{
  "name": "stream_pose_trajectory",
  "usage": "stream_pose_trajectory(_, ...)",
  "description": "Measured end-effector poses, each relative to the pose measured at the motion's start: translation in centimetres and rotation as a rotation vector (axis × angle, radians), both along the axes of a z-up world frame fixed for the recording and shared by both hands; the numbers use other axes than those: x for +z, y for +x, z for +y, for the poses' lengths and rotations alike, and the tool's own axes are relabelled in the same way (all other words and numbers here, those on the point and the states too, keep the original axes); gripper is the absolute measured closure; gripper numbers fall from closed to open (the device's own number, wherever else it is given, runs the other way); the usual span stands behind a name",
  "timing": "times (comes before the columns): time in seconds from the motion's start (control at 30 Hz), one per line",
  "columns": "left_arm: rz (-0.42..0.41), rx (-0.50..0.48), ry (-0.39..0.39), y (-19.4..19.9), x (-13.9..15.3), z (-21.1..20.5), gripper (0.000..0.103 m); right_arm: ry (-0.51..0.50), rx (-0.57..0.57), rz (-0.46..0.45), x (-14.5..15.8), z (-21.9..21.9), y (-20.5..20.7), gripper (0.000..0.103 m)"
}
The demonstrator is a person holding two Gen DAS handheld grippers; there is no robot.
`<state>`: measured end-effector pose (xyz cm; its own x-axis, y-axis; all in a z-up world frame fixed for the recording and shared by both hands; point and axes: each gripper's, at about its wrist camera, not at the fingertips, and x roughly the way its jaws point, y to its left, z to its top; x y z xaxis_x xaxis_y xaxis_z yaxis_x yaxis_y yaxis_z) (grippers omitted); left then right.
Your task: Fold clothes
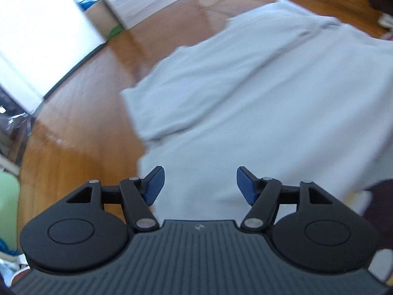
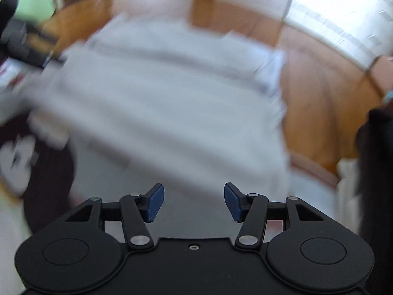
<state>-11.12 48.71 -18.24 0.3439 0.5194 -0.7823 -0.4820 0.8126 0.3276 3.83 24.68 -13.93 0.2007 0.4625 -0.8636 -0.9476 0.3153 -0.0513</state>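
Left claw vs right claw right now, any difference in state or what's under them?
The left claw has its blue pads slightly wider apart than the right claw. Left looks over the grey garment's edge, wooden table alongside; right sits over mid-cloth, view blurrier. Shared: both open, nothing between the pads.

Colours: pale cloth on brown wood
Garment (image 1: pixel 270 93) light grey-white, plain, no print; floor (image 1: pixel 81 103) glossy orange-brown wood; both grippers black w/ blue pads (image 1: pixel 154 186); dark maroon cloth (image 2: pixel 49 172) w/ white print by garment's edge
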Motion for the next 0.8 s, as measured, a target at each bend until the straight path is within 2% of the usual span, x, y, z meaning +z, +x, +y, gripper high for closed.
stream_pose_trajectory(0.07,-0.057,-0.004,-0.183,-0.4,-0.2,-0.1,0.037,-0.033,-0.037,0.089,-0.7,-1.0,-0.1,0.044)
stream_pose_trajectory(0.17,-0.157,0.166,-0.468,-2.4,-1.1,1.8,0.036,0.034,-0.115,0.237,-0.9,-2.7,1.2,0.043)
stream_pose_trajectory(0.27,-0.226,0.414,-0.641,-6.0,-2.0,4.3,0.033,0.095,-0.217,0.263,-0.8,-3.1,3.3,0.042)
stream_pose_trajectory(0.37,-0.370,0.597,-0.821,-10.0,-3.0,6.0,0.019,0.132,-0.343,0.369,-0.8,-3.5,5.8,0.042)
stream_pose_trajectory(0.43,-0.455,0.699,-0.911,-11.9,-4.1,6.3,0.018,0.181,-0.385,0.435,-0.9,-3.7,6.7,0.042)
stream_pose_trajectory(0.5,-0.532,0.786,-0.963,-12.9,-5.2,6.8,0.018,0.230,-0.433,0.457,-1.0,-3.9,7.3,0.041)
stream_pose_trajectory(0.53,-0.565,0.818,-0.967,-13.1,-5.5,7.0,0.011,0.245,-0.467,0.474,-1.2,-4.0,7.8,0.041)
stream_pose_trajectory(0.63,-0.646,0.884,-0.928,-13.3,-5.5,7.3,0.012,0.270,-0.563,0.543,-2.3,-4.9,8.6,0.041)
stream_pose_trajectory(0.67,-0.656,0.889,-0.907,-13.1,-5.4,7.3,0.018,0.287,-0.582,0.567,-2.6,-5.3,8.5,0.041)
stream_pose_trajectory(0.7,-0.642,0.870,-0.874,-12.6,-5.3,7.2,0.030,0.302,-0.600,0.584,-2.9,-5.7,8.3,0.041)
stream_pose_trajectory(0.73,-0.624,0.841,-0.852,-11.9,-5.2,7.2,0.073,0.315,-0.616,0.590,-3.2,-6.0,8.3,0.041)
stream_pose_trajectory(0.77,-0.614,0.795,-0.858,-11.0,-5.4,7.6,0.094,0.335,-0.633,0.594,-3.3,-6.3,8.4,0.041)
stream_pose_trajectory(0.8,-0.625,0.765,-0.877,-10.2,-5.6,8.1,0.094,0.356,-0.650,0.597,-3.4,-6.6,8.5,0.041)
